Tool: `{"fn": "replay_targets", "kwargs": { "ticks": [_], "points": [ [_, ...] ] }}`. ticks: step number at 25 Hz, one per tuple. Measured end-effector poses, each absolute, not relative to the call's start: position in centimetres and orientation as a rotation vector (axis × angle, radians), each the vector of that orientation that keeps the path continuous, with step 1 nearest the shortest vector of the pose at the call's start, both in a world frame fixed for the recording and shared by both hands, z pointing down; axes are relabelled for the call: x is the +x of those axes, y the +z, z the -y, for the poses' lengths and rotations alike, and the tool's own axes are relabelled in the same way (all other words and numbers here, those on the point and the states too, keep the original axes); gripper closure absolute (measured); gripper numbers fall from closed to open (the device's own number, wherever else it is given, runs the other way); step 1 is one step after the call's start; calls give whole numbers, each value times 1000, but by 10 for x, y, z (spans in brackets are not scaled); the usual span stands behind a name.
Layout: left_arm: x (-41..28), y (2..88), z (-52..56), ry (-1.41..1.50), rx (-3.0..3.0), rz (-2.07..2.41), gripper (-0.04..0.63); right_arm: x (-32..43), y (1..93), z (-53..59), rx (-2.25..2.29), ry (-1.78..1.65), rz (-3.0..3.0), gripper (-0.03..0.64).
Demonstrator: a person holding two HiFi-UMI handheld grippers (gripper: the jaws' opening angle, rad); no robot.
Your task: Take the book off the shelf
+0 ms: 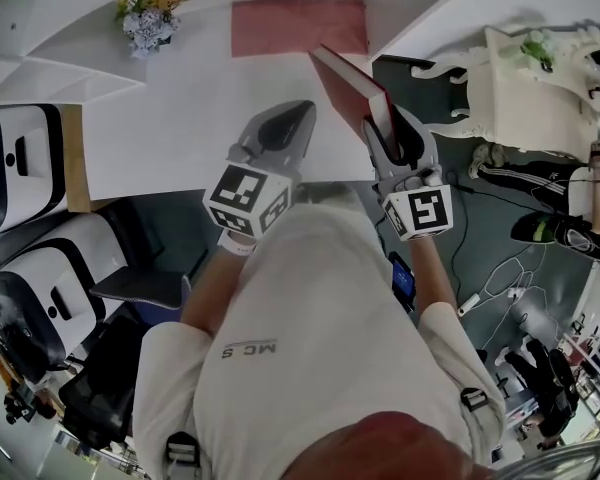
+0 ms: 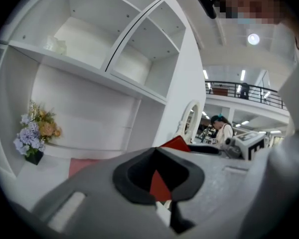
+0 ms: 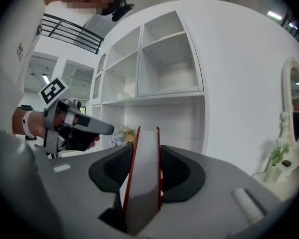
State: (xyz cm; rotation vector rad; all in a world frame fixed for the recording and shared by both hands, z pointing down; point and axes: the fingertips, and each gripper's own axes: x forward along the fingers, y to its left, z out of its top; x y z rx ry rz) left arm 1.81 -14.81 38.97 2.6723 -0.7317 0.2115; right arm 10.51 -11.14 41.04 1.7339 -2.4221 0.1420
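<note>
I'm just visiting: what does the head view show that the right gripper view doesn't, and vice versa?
Only the head view: the pink mat and the marker cube on the right claw. Only the right gripper view: the balcony railing and a ceiling light. Both: the red book, the left claw, the flowers.

"MC S" on person's shirt [image 1: 310,368], upside-down
</note>
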Motion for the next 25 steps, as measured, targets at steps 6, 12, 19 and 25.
{"fn": "replay_targets", "kwargs": {
  "ticks": [6, 12, 19, 25],
  "points": [
    [9, 403, 153, 213, 2646, 797, 594, 105, 451, 129, 1724, 294, 2384, 448],
    [2, 417, 151, 253, 2641, 834, 594, 100, 478, 147, 1667, 417, 2379, 448],
    [-2, 424, 150, 282, 2638, 881, 594, 88, 489, 152, 1555, 458, 2397, 448],
    [-8, 432, 155, 288, 2615, 917, 594, 85, 495, 159, 1495, 518, 2406, 448]
  ]
}}
